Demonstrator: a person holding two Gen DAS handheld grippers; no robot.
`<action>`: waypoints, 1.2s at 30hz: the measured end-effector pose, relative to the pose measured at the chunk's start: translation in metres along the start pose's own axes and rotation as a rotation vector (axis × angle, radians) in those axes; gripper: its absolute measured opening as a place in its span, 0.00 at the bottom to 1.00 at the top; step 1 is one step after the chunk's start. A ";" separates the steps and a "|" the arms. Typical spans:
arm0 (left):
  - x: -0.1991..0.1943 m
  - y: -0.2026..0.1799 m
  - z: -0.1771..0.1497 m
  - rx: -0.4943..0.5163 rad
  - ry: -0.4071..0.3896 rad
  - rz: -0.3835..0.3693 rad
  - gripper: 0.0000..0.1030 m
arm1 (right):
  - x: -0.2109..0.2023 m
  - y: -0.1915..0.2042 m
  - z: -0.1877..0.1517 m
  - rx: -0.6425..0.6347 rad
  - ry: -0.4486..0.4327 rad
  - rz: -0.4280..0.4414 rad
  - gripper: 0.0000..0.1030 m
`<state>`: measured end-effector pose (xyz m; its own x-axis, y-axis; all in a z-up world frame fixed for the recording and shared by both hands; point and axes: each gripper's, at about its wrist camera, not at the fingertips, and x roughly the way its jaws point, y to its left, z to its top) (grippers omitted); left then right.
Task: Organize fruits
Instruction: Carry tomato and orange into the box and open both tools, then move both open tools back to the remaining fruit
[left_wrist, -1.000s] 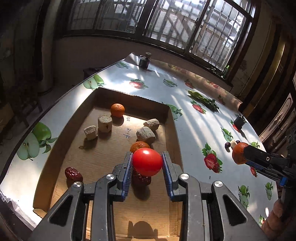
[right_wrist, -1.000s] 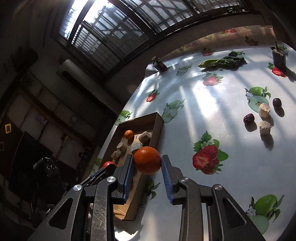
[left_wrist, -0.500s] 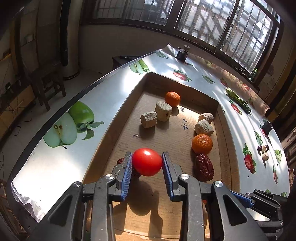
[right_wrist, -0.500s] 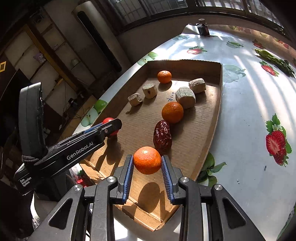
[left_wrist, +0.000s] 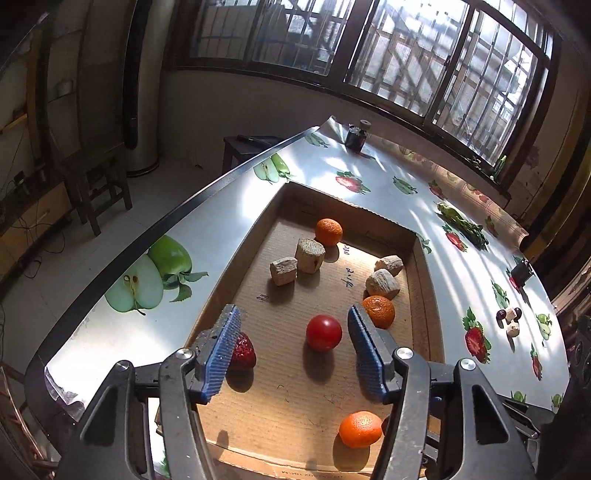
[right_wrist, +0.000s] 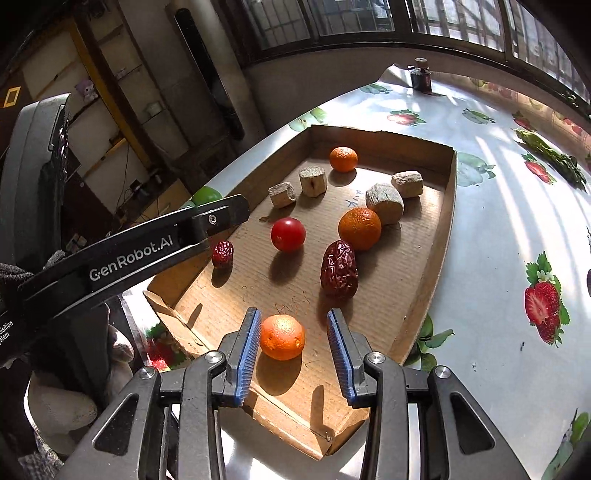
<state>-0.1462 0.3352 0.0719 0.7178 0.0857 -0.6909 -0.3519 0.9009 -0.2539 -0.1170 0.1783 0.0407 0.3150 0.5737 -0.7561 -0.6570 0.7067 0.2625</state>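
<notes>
A cardboard tray (left_wrist: 236, 258) (right_wrist: 447, 221) lies on the table. My left gripper (left_wrist: 291, 336) is open over it; a red tomato (left_wrist: 324, 332) (right_wrist: 288, 234) rests on the cardboard between its fingers, untouched. My right gripper (right_wrist: 293, 334) is open; an orange (right_wrist: 282, 337) (left_wrist: 360, 429) sits on the tray floor between its fingers, against the left pad. The tray also holds two more oranges (right_wrist: 359, 228) (right_wrist: 343, 159), a large red date (right_wrist: 339, 268), a small red date (right_wrist: 222, 253) and several beige chunks (right_wrist: 384, 203).
The table has a fruit-print cloth (right_wrist: 517, 221). Small dark fruits and beige pieces (left_wrist: 509, 317) lie at the far right. Green vegetables (left_wrist: 461, 221) and a dark jar (left_wrist: 356, 134) stand near the window. The table edge (left_wrist: 147, 236) runs left.
Both grippers have opened. The tomato has dropped from the left gripper onto the tray, and the orange has left the right gripper's hold and now rests on the tray.
</notes>
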 end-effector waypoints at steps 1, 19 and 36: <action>-0.003 -0.002 0.000 0.003 -0.006 -0.004 0.63 | -0.004 -0.001 -0.001 0.003 -0.008 0.000 0.39; -0.025 -0.081 -0.013 0.160 -0.013 -0.105 0.64 | -0.081 -0.078 -0.031 0.223 -0.134 -0.059 0.40; -0.019 -0.157 -0.036 0.312 0.033 -0.146 0.64 | -0.121 -0.148 -0.061 0.373 -0.176 -0.087 0.42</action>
<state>-0.1261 0.1765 0.1005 0.7255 -0.0627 -0.6854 -0.0427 0.9898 -0.1357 -0.0998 -0.0217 0.0566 0.4917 0.5443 -0.6796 -0.3400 0.8386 0.4256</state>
